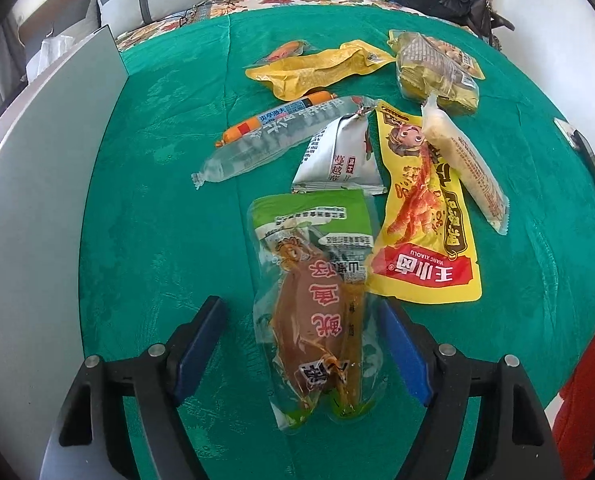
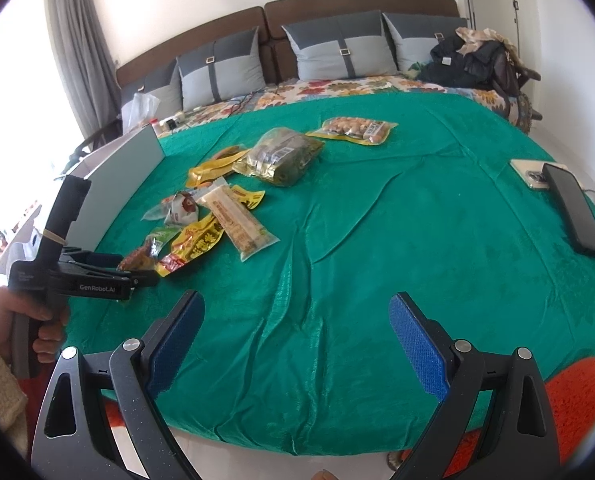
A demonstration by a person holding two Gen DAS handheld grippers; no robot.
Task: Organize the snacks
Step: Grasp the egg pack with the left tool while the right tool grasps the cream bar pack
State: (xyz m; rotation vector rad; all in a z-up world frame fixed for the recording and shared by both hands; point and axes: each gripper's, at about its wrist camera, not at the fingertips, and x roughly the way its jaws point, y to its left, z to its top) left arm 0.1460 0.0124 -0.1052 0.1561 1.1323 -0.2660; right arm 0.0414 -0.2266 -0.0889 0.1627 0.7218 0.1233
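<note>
Bed, covered by a green blanket (image 2: 377, 240) — the work surface, with a grey box wall (image 1: 37, 200) standing along its left edge. On the far right edge, a black flat case (image 2: 573, 212) beside a phone (image 2: 529, 174), well apart from the snacks. Snack pile, loosely scattered left of centre: a yellow chicken-feet pouch (image 1: 421, 216), a pale long bar in clear wrap (image 1: 465, 164) lying partly across it, a crumpled yellow bag (image 1: 317, 72), a dark-gold bundle of packets (image 1: 437, 76), a silver sachet (image 1: 341, 160), a clear tube pack (image 1: 273, 140) and an orange sausage (image 1: 273, 118). Nearest item: a green-and-clear squid pouch (image 1: 317, 312), flat on the blanket between the fingers of the left gripper (image 1: 305, 348); jaws apart, the pads not pressing on it, though the right pad sits right at its edge. Right gripper (image 2: 297, 344) — spread wide over bare blanket, holding nothing. Handling note: the pouch is slippery film, so the jaws likely need to sink lower and close across the firm brown filling rather than the loose clear border, or it may slide free.
</note>
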